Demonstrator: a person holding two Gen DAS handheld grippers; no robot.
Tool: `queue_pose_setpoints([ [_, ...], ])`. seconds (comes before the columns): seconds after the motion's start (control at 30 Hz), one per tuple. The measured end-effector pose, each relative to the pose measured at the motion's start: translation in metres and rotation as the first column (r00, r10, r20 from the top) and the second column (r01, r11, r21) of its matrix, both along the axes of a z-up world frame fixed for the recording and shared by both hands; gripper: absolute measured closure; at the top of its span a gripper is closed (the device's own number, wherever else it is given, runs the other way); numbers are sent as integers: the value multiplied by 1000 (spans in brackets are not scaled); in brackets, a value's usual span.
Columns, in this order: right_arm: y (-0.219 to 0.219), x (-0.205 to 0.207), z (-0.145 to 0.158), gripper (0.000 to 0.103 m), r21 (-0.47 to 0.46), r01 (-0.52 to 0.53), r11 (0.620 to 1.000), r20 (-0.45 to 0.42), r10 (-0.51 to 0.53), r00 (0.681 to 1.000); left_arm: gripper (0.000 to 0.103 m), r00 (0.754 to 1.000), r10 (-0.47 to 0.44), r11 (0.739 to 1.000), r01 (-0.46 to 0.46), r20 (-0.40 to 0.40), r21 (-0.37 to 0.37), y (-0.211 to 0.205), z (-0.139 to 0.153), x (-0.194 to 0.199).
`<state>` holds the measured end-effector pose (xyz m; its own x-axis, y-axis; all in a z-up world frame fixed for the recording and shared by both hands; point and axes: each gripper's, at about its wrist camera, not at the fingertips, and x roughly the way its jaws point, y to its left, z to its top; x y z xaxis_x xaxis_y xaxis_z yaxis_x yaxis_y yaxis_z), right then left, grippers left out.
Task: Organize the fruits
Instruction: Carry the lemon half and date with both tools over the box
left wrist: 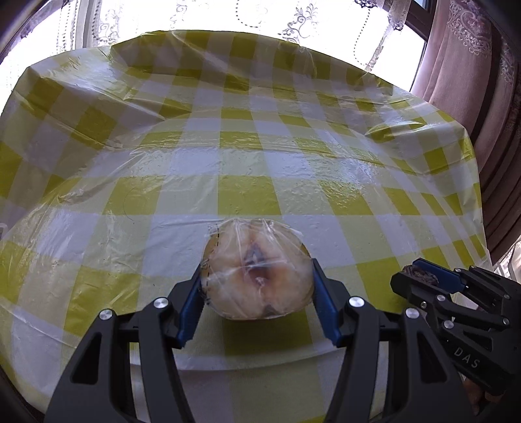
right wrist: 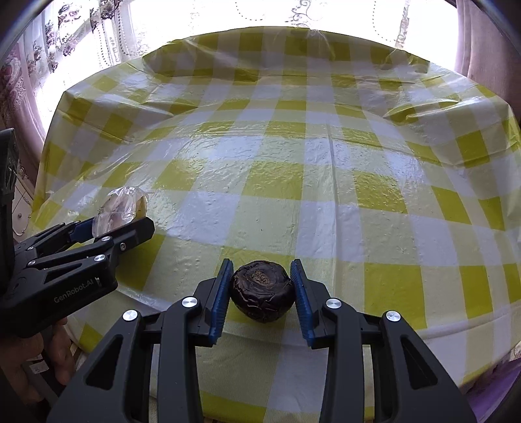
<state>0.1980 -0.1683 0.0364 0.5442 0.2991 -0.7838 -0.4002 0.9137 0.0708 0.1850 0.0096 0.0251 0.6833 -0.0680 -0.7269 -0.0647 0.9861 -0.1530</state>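
My left gripper (left wrist: 257,276) is shut on a pale cut fruit half wrapped in clear film (left wrist: 257,270), held just above the near edge of the table. It also shows in the right wrist view (right wrist: 119,208), between the left gripper's fingers (right wrist: 136,227). My right gripper (right wrist: 262,289) is shut on a dark, wrinkled round fruit (right wrist: 262,293), also held near the table's front edge. In the left wrist view the right gripper (left wrist: 420,273) appears at the lower right with the dark fruit (left wrist: 420,271) partly hidden between its fingers.
The table (left wrist: 247,156) is covered with a yellow and white checked cloth under wrinkled clear plastic (right wrist: 293,182). Bright windows with lace curtains (left wrist: 293,19) stand behind it. A pink curtain (left wrist: 472,65) hangs at the far right.
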Motion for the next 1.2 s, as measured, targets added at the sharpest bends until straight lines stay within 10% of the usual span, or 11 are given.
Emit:
queue_pose_setpoints([
  [1.2, -194, -121, 40, 67, 11, 273, 962, 78, -273, 959, 43, 936, -347, 931, 337, 53, 143, -189, 32, -97],
])
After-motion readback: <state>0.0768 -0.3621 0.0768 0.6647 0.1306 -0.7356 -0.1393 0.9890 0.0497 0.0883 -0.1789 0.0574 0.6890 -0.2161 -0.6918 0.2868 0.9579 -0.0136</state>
